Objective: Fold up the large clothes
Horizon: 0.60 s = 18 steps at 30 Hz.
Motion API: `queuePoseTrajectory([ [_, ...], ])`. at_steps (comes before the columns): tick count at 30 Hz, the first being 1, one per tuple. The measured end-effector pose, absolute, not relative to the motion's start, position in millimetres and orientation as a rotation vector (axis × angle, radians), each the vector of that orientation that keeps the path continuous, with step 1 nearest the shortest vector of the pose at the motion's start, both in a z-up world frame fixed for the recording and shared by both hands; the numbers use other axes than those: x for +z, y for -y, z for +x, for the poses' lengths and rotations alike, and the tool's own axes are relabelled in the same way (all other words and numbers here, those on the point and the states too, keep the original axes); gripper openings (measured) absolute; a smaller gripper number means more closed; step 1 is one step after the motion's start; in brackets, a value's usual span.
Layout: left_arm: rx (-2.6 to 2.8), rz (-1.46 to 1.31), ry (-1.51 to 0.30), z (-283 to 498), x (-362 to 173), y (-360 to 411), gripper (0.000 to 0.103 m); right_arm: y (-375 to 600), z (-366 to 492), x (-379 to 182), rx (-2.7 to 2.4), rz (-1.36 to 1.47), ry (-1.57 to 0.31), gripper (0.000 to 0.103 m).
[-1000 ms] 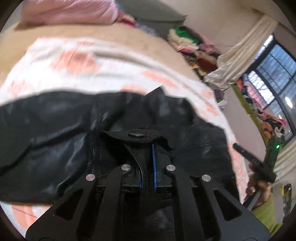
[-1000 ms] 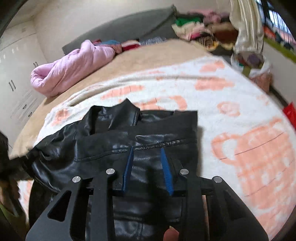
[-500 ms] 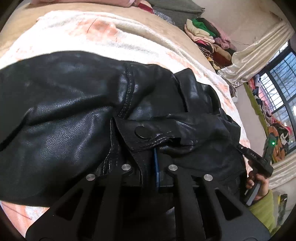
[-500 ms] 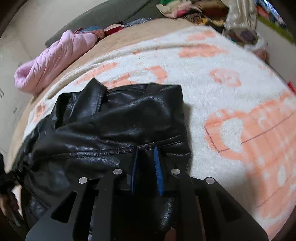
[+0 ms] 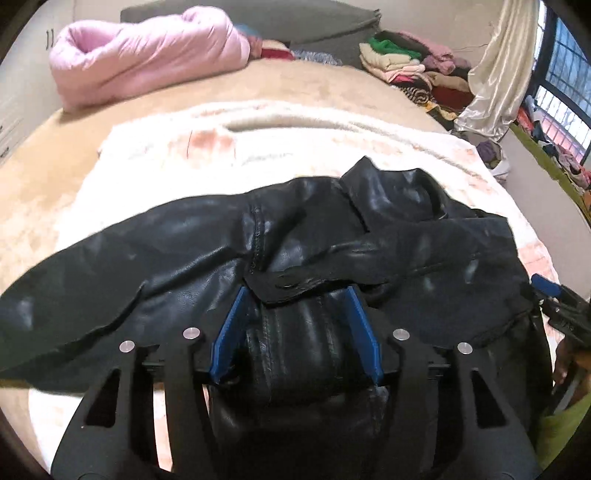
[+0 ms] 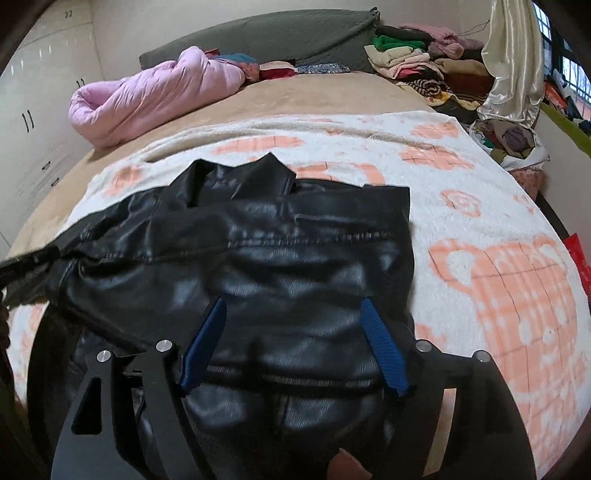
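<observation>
Left wrist: one black jacket (image 5: 314,236), two tongs (image 5: 295,295).

- A white blanket (image 6: 480,192) with peach cup prints covers the near part of the bed.
- A tan bed cover (image 6: 314,94) shows beyond the blanket.
- A pink quilt (image 6: 155,103) lies bunched at the far left of the bed.
- A grey headboard cushion (image 6: 280,33) leans against the wall.
- A pile of folded clothes (image 6: 413,59) sits at the far right corner.
- A cream curtain (image 6: 513,59) hangs beside a window (image 5: 565,74).
- White wardrobe doors (image 6: 33,110) stand on the left.
</observation>
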State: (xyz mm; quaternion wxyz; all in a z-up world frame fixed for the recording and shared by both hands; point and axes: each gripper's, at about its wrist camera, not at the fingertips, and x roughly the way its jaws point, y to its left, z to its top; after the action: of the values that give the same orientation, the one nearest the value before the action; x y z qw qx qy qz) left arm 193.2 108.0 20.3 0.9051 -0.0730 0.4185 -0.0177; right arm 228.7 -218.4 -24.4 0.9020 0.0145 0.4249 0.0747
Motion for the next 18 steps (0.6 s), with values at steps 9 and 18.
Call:
queuePoseTrajectory([
  [9, -0.078, -0.159, -0.953, 180, -13, -88, 0.046, 210, 208, -41, 0.182, 0.032, -0.917, 0.074],
  [18, -0.077, -0.216, -0.996, 186, -45, -101, 0.048, 209, 214, -68, 0.158, 0.028, -0.971, 0.074],
])
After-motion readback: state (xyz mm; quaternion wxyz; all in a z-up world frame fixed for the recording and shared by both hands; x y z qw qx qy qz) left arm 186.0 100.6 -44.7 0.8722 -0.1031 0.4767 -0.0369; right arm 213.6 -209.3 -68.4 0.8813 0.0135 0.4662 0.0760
